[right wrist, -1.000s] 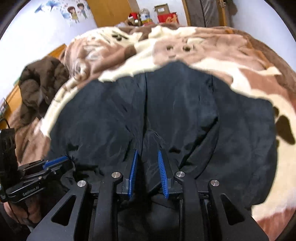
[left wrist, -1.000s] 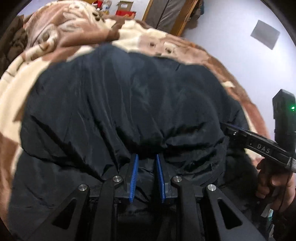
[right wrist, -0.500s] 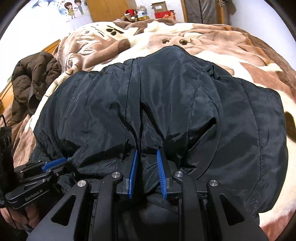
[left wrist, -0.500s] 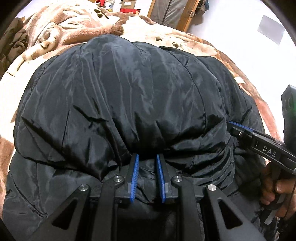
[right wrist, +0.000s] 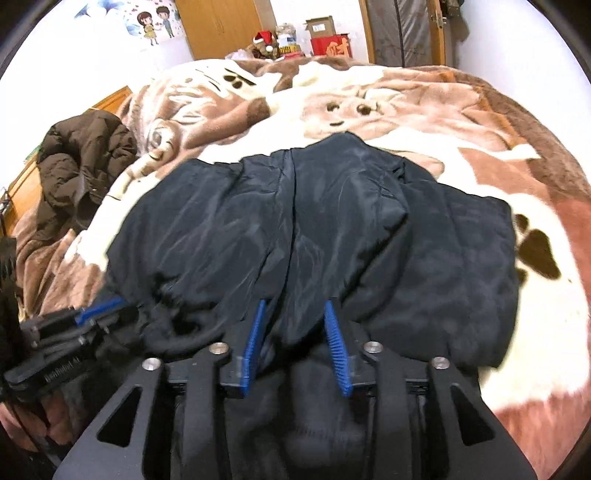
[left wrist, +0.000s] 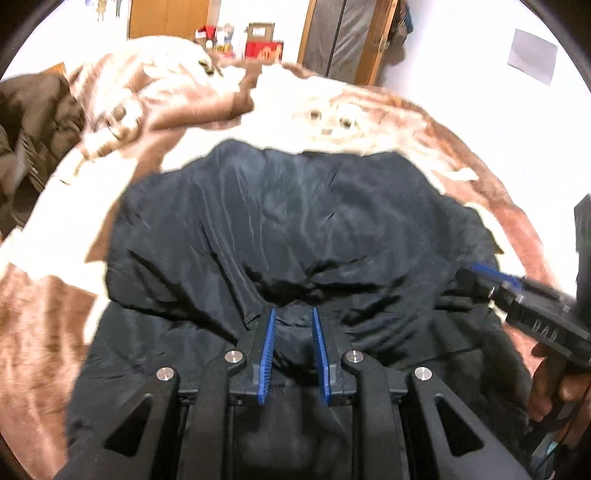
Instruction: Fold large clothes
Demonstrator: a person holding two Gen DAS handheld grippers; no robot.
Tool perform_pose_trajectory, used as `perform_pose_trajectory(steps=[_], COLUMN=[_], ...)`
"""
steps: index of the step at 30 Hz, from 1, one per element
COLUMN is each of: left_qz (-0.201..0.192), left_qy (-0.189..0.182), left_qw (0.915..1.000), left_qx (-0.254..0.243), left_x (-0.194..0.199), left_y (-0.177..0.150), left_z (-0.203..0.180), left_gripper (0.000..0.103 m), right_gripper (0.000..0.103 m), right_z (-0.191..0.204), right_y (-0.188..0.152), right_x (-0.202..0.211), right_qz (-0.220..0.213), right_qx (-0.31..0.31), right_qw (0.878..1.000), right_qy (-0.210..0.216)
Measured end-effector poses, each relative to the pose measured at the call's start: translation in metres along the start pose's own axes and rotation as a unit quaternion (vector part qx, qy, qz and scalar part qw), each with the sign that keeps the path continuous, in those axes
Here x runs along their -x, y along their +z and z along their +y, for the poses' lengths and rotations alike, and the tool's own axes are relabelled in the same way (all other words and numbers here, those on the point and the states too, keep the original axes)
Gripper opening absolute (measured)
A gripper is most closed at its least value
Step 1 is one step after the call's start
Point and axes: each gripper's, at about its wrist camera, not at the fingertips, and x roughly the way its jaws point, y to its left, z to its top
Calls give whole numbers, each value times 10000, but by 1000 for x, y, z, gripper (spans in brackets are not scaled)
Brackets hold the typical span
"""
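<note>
Jacket (left wrist: 295, 229), black, puffy, slick shell, fills frame center on bed blanket (left wrist: 55, 317); likely soft, bulky, slippery, best pinched at gathered hem edge. Left tool (left wrist: 293, 325) and right tool (right wrist: 295, 317) each narrowly gapped with hem fabric bunched between fingers.

Your jacket (right wrist: 314, 229) lies mid-frame on the blanket (right wrist: 517, 155); another coat (right wrist: 81, 155) sits at left (on the blanket's edge), boxes (right wrist: 325, 33) behind at top.
</note>
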Motion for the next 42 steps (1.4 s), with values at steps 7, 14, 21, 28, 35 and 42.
perform_pose_trajectory(steps=[7,14,21,28,35,42], left_qz=[-340,-480,-585,-578,-461,-197], left_qy=[245,296,273,321,470,852], left_qw=[9991,9982,9973,9969,9969,9956], left_qx=[-44,-196,-359,-415,-423,-342], left_x=[73,121,155,174,169,144], left_y=[-14,-36,-65,-92,-119,-141], left_z=[-14,-34,-50,-51,-39,-5], left_gripper=[21,21,29,38,48,54], right_gripper=[37,38,41,48,48,49], right_z=[11,19,23,22,6,-24], right_y=[-33,-63,-97,-125,-150,-173], right_x=[55,100,133,153,153,138], right_qz=[-124,-196,-219,-198,-57,278], right_qx=[-57,-28,-24,17,-188,-505], right_qw=[9999,9998,9997,9995,9990,9963], right_qy=[7,-17,-107,-240,-403,-631])
